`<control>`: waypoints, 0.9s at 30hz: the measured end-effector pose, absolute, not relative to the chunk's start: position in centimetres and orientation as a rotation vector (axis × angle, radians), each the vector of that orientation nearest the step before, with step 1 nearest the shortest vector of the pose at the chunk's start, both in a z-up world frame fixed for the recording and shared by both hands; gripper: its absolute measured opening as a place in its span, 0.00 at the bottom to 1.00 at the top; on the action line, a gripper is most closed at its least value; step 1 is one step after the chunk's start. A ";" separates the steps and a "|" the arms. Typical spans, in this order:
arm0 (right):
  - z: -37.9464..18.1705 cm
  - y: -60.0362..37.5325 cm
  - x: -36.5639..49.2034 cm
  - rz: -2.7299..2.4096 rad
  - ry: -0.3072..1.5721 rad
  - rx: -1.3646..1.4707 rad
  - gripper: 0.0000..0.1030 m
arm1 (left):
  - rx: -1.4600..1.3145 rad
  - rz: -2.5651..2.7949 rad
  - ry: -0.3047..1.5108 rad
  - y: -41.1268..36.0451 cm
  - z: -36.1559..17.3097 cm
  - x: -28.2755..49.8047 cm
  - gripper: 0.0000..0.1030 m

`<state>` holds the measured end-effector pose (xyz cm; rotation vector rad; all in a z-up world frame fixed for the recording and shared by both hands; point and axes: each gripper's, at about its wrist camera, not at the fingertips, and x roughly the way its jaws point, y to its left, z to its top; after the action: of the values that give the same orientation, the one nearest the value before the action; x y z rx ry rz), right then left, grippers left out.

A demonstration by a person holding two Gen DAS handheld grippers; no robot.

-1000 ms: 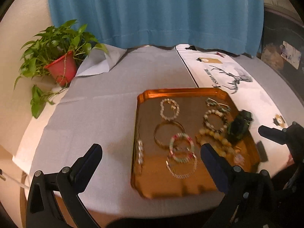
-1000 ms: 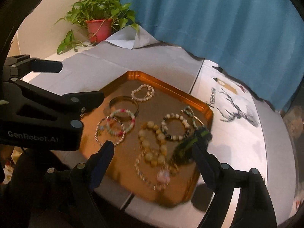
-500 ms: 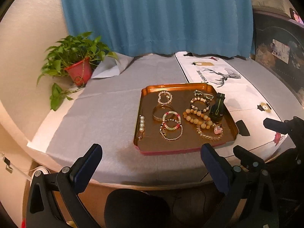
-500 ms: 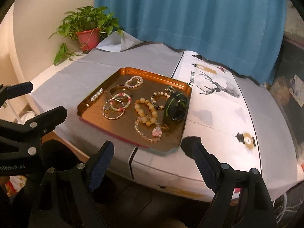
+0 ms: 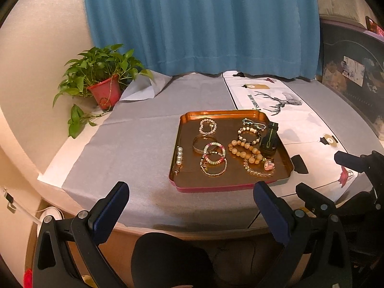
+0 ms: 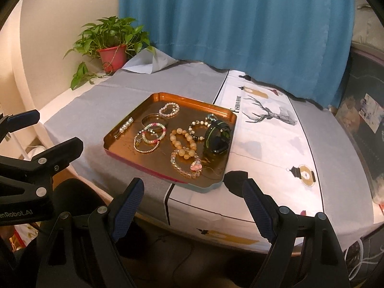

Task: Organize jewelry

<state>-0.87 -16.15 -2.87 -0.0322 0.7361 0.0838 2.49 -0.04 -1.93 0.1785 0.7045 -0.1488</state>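
1. While both tools hang short of the desk [image 5: 144,144] edge, the left hand-held gripper [image 5: 189,196] has its jaws wide apart and grips nothing.
2. Likewise, the right hand-held gripper [image 6: 192,192] is spread wide and empty, near the tray's front corner.
3. On the grey cloth sits a copper tray [image 6: 192,97] that holds all the jewelry.
4. Inside lie a gold bangle [image 6: 153,119], a pearl bracelet [image 6: 169,109], an amber bead bracelet [image 6: 183,141] and a pink-charm bracelet [image 6: 187,164].
5. At the tray's right edge stands a black-and-green band [image 6: 217,135], perhaps a watch; the view is too coarse to tell.
6. A potted plant [image 5: 103,81] stands at the far left corner before a blue curtain [image 5: 199,24].
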 end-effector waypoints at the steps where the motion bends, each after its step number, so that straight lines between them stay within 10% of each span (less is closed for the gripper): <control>1: -2.9 -16.2 -0.9 0.085 0.736 -0.032 0.82 | 0.179 -0.151 0.706 -0.2 -2.0 2.4 1.00; 27: -2.6 -16.1 -1.0 0.079 0.736 -0.047 0.82 | 0.167 -0.156 0.714 -0.3 -1.9 2.5 1.00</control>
<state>-0.99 -16.08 -2.64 -0.0472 0.7364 0.0791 2.52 -0.32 -1.89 0.1673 0.7144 -0.1558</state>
